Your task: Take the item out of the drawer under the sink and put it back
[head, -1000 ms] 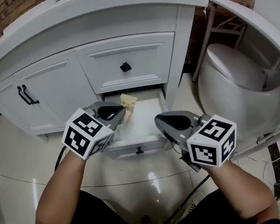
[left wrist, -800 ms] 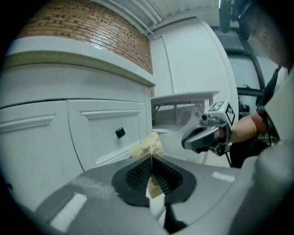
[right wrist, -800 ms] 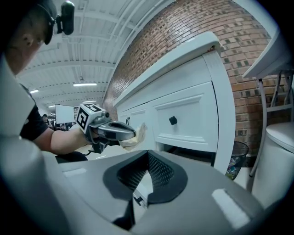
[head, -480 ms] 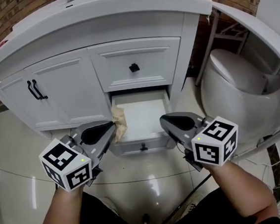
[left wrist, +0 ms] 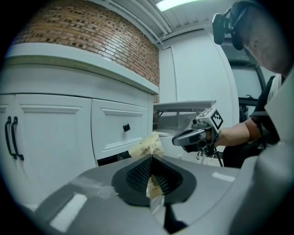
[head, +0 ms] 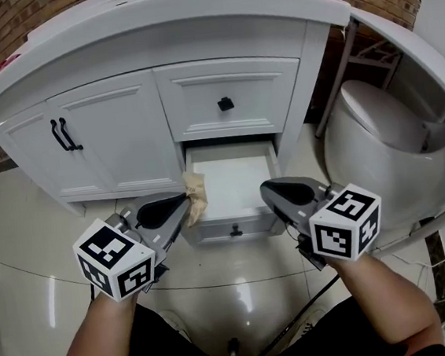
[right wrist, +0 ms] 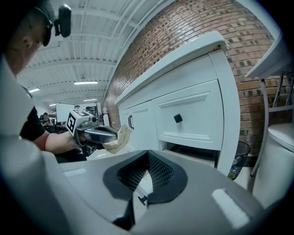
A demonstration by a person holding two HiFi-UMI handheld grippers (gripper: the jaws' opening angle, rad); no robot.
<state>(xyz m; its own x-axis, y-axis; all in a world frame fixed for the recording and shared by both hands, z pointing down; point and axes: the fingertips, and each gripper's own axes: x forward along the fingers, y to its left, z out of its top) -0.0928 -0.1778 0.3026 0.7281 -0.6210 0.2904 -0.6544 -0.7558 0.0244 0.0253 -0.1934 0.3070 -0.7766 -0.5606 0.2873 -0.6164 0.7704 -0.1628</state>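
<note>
Now your left claw [head: 184, 206] pinches the tan paper packet [head: 196, 190] just off the front left corner of the open bottom drawer [head: 212, 231], ready to go back in, while your right claw [head: 267, 188], jaws together and empty, hovers by the front right corner.

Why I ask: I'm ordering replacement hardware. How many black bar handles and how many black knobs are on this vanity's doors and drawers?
Bar handles: 2
Knobs: 2
Total: 4
</note>
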